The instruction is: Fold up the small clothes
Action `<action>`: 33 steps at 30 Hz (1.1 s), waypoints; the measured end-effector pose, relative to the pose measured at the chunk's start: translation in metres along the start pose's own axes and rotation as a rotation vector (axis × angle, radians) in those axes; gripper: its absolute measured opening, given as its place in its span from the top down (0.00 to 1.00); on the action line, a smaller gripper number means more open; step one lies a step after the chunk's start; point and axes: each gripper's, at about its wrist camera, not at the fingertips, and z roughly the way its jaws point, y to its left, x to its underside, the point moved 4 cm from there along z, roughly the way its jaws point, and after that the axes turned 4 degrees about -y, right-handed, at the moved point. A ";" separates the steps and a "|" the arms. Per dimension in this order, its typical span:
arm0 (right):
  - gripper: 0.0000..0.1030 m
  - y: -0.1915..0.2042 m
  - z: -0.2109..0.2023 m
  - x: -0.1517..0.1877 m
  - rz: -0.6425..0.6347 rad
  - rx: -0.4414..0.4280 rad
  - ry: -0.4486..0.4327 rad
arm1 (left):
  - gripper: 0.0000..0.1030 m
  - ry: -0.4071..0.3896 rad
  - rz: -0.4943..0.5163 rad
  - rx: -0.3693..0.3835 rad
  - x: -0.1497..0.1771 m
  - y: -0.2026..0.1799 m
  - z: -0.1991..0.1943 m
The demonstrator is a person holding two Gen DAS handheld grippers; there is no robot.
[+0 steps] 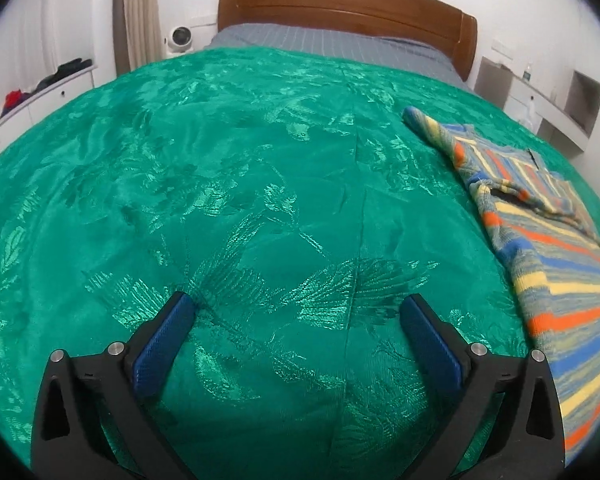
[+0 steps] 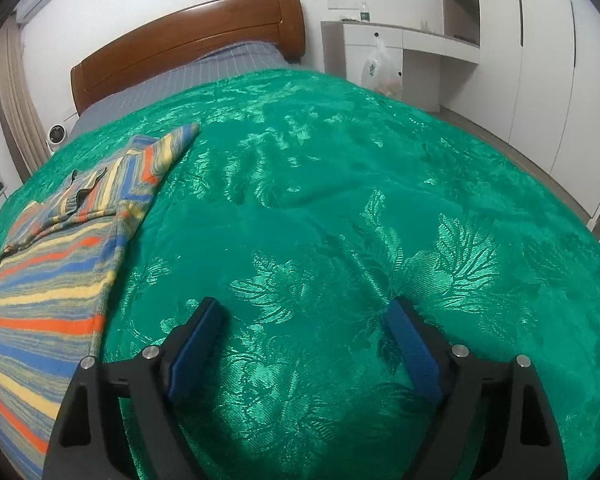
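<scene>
- Striped knitted sweater in orange, blue and yellow is lying flat on green floral bedspread.
- Left gripper is hovering wide apart, empty, left of sweater.
- Right gripper is hovering apart, empty, right of sweater.

The striped garment, right of the left gripper's fingers, runs off the picture's edge; in the right wrist view it leaves the frame left of the fingers. Items on the far shelf are too small to identify.
</scene>
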 end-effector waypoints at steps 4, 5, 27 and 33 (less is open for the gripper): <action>0.14 -0.001 0.000 0.004 0.009 -0.019 -0.002 | 0.00 -0.007 -0.001 -0.001 0.001 0.001 0.002; 0.14 -0.001 0.001 0.004 0.010 -0.023 -0.003 | 0.00 -0.007 -0.002 0.000 0.001 0.001 0.002; 0.11 0.002 0.005 0.005 0.003 -0.023 -0.004 | 0.00 -0.016 0.000 -0.006 0.002 0.001 0.002; 0.11 0.002 0.004 0.005 0.003 -0.023 -0.005 | 0.00 -0.016 0.001 -0.006 0.002 0.001 0.002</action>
